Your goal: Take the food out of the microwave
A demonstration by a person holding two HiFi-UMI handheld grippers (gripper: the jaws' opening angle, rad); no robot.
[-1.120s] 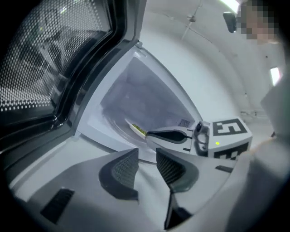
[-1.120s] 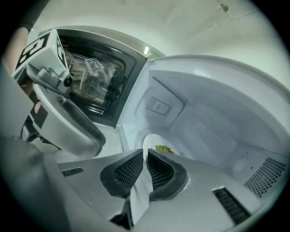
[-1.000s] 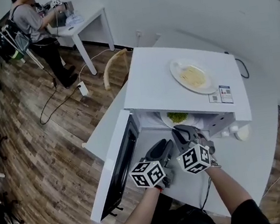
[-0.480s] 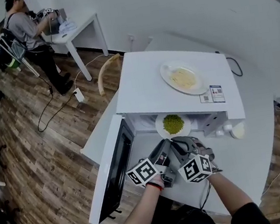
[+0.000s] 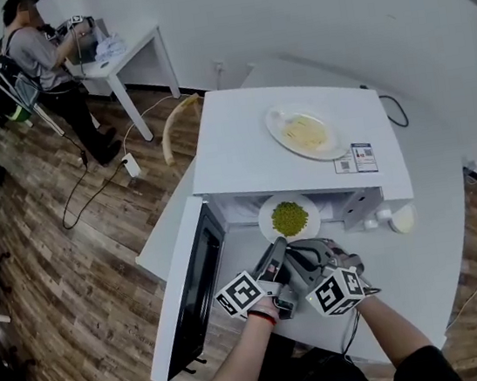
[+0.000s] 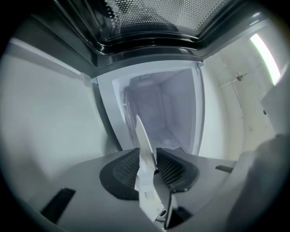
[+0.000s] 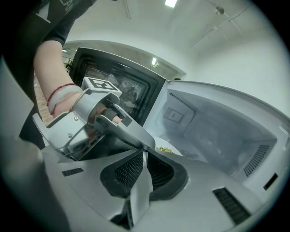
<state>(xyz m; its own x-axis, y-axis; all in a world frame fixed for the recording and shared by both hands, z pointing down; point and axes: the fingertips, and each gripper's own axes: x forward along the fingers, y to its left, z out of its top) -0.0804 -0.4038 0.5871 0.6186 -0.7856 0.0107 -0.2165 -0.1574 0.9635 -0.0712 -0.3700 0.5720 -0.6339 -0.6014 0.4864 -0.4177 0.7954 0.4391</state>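
Grip on the white plate (image 5: 267,222) is shared by both tools. The left gripper (image 5: 278,246) and the right gripper (image 5: 303,249) are closed side by side on its near rim, and in each gripper view the thin rim is seen pinched between ribbed pads that are almost together. The green food (image 5: 289,218), probably peas, is heaped at the plate's centre. The plate lies at the mouth of the microwave (image 5: 242,154), just past the front edge of its top. The door (image 5: 192,297) is swung wide to the left. A second plate (image 5: 274,127) of pale food is set on the microwave's roof, towards the right.

Removal is judged to be under way but not complete. Most risk is seen in the hold itself: only one edge is gripped, at two points close together, so the far side will be unsupported once it leaves the cavity floor. A sagging far edge would let the loose food roll off. Uneven pulling or twisting between the two grippers could slide the glossy rim out of the pads. A knock against the microwave could also disturb the plate on top.
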